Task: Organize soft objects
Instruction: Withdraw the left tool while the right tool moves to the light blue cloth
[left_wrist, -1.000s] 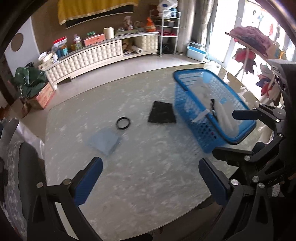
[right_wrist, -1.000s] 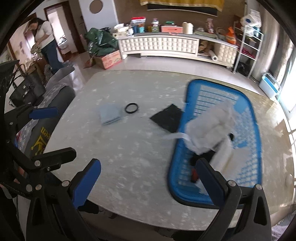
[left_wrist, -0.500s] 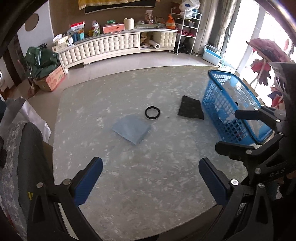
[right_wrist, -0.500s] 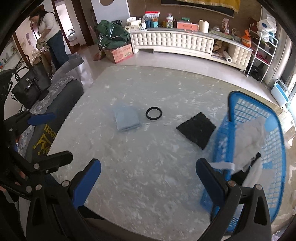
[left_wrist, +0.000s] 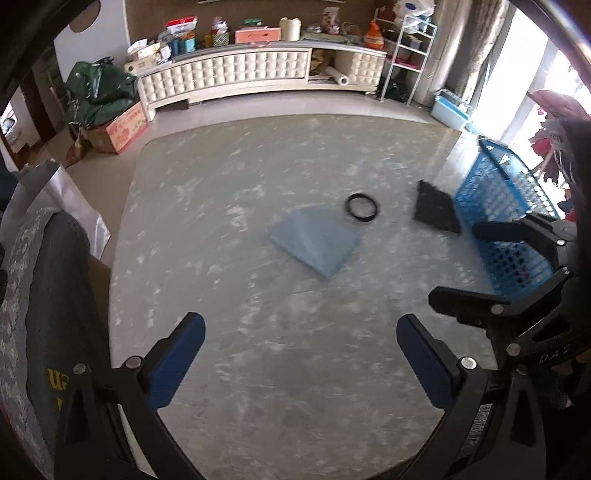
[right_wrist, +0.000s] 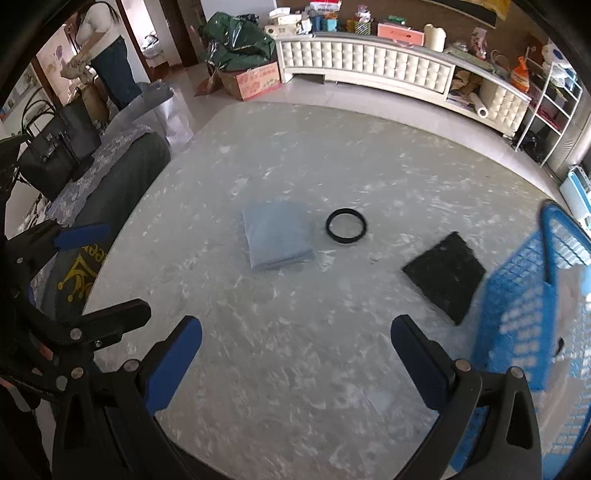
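Observation:
A folded light-blue cloth lies mid-table. A black ring lies just beyond it. A black square cloth lies beside the blue plastic basket, which holds white soft items. My left gripper is open and empty, above the table's near part, short of the blue cloth. My right gripper is open and empty, also over the near part of the table. Each gripper shows at the edge of the other's view.
The marble table is round-cornered with a dark covered seat at its left edge. A white cabinet with clutter lines the far wall. A person stands at the far left by a doorway.
Both views have swung left, away from the basket, which now sits at the right edge. The blue cloth and ring now lie nearer the centre. Both grippers stay open.

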